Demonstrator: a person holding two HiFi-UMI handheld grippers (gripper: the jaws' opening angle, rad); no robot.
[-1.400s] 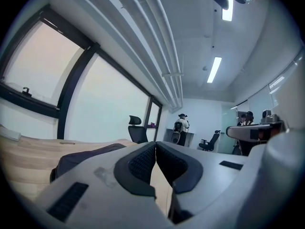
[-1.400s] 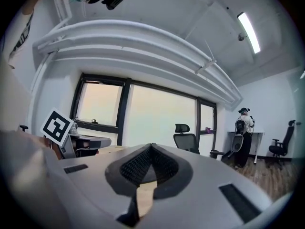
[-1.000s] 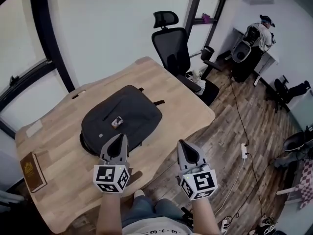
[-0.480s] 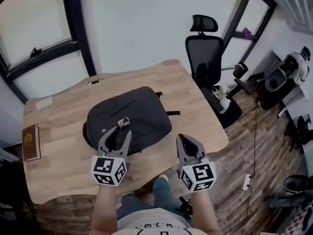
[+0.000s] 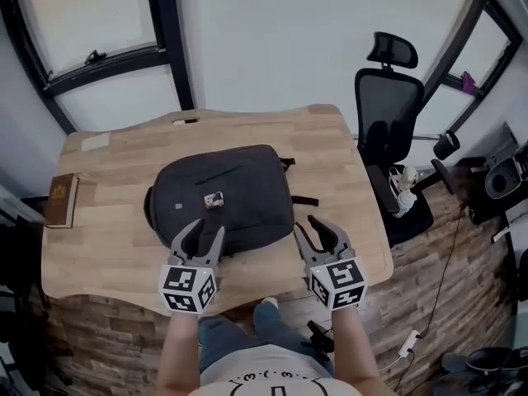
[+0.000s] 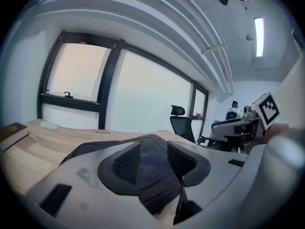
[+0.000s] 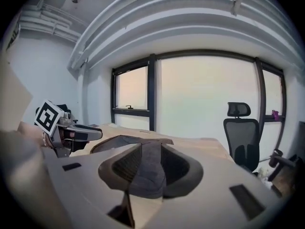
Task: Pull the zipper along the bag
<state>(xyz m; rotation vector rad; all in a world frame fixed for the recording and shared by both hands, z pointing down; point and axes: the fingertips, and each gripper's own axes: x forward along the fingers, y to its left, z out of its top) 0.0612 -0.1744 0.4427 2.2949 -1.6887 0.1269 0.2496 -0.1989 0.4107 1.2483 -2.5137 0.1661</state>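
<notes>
A dark grey backpack (image 5: 223,192) lies flat on the wooden table (image 5: 115,246), with a small tag (image 5: 214,199) on its top. I cannot make out its zipper pull. My left gripper (image 5: 198,232) hovers at the bag's near edge, and its jaws have just been opening with nothing between the pads. My right gripper (image 5: 318,228) is off the bag's near right corner; its jaws have also just been opening, empty. The left gripper view shows the bag (image 6: 152,171) just beyond the gap, and the right gripper view shows the bag (image 7: 125,139) ahead too.
A brown book (image 5: 60,200) lies at the table's left edge. A black office chair (image 5: 388,114) stands past the table's right end, above a wooden floor with cables. Windows and a white wall sit behind the table.
Both grippers moved forward from over the floor and table edge to the bag's near side. Their jaws went from shut to open. The head view swung to centre the table.
</notes>
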